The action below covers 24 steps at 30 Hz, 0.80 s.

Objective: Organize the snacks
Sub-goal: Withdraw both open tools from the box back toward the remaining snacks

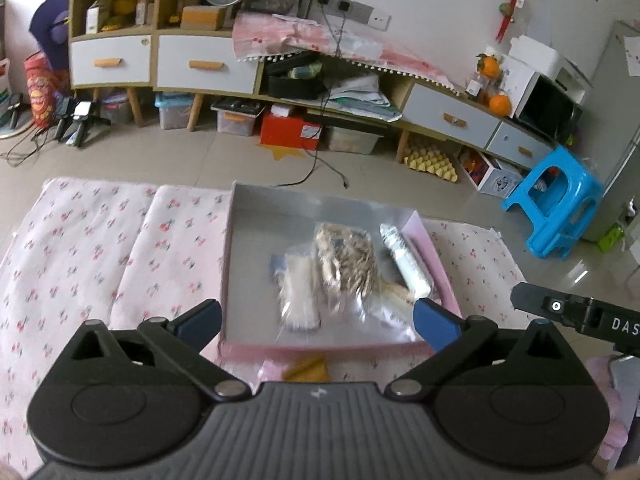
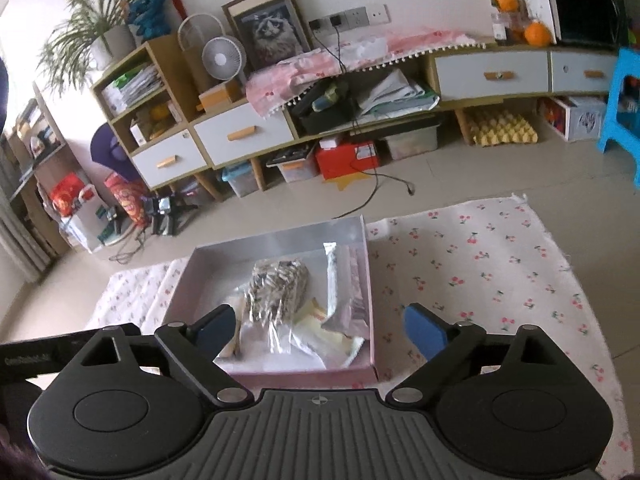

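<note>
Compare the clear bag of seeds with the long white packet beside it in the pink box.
The bag of seeds is see-through, lumpy and wide; the long white packet is opaque, slim and stick-shaped. The seed bag lies mid-box; the white packet lies along the box's side wall. Both rest flat inside the pink box, untouched by either gripper.

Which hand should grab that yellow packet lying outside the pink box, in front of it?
Probably left. The yellow packet lies by the near wall of the pink box, centred under the open left claw. The right claw, also open, points over the box's right side, and its view doesn't show the packet.
</note>
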Each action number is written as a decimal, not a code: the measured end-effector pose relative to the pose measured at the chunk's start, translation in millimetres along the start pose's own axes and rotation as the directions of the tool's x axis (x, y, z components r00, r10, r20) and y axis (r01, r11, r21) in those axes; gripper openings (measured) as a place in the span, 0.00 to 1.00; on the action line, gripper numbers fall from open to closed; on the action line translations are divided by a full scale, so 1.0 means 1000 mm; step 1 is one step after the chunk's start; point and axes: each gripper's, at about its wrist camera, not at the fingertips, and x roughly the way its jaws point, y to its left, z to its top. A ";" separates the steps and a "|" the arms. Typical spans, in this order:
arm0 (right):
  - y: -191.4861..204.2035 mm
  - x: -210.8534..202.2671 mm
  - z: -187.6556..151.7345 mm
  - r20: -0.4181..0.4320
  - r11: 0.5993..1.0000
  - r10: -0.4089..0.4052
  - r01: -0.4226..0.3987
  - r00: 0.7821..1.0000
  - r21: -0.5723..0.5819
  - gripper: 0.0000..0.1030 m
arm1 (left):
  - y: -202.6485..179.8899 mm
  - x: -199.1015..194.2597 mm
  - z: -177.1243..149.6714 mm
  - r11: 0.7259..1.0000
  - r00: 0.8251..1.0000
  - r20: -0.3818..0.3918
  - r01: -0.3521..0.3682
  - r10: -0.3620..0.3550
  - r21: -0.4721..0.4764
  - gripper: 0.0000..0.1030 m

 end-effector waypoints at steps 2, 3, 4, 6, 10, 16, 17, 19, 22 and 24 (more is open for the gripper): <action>0.003 -0.006 -0.007 -0.007 0.999 -0.005 0.004 1.000 -0.032 0.92 | 0.004 -0.004 -0.008 1.000 1.000 -0.009 -0.004 0.004 -0.014 0.99; 0.005 -0.008 -0.010 -0.010 0.999 -0.010 0.009 1.000 -0.053 0.92 | 0.006 -0.007 -0.012 1.000 1.000 -0.013 -0.005 0.005 -0.019 0.99; 0.007 -0.010 -0.013 -0.011 0.997 -0.016 0.015 1.000 -0.069 0.92 | 0.007 -0.009 -0.016 1.000 1.000 -0.015 -0.007 0.007 -0.022 0.99; 0.010 -0.016 -0.020 -0.008 0.995 -0.025 0.024 1.000 -0.102 0.92 | 0.009 -0.013 -0.022 1.000 1.000 -0.019 -0.021 0.020 -0.014 0.99; 0.015 -0.024 -0.037 0.025 0.984 0.000 0.004 1.000 -0.179 0.95 | 0.012 -0.022 -0.035 0.999 0.999 0.003 -0.051 0.051 0.003 0.99; 0.013 -0.026 -0.052 -0.006 0.966 0.043 -0.043 0.999 -0.254 0.97 | 0.009 -0.025 -0.053 0.998 1.000 -0.008 -0.026 0.027 0.066 0.99; 0.012 -0.026 -0.055 -0.021 0.964 0.041 -0.045 0.999 -0.262 0.97 | 0.009 -0.025 -0.054 0.997 1.000 -0.012 -0.012 0.013 0.078 0.99; 0.012 -0.025 -0.062 -0.056 0.956 0.022 -0.038 0.998 -0.290 0.97 | 0.009 -0.027 -0.058 0.995 1.000 -0.017 -0.004 0.005 0.096 0.99; 0.013 -0.025 -0.072 -0.086 0.936 0.012 -0.041 0.996 -0.349 0.97 | 0.010 -0.025 -0.066 0.992 0.999 -0.048 0.004 0.002 0.127 0.99; 0.013 -0.026 -0.079 -0.116 0.924 0.008 -0.052 0.993 -0.380 0.97 | 0.009 -0.023 -0.074 0.987 0.997 -0.078 0.007 0.006 0.160 0.99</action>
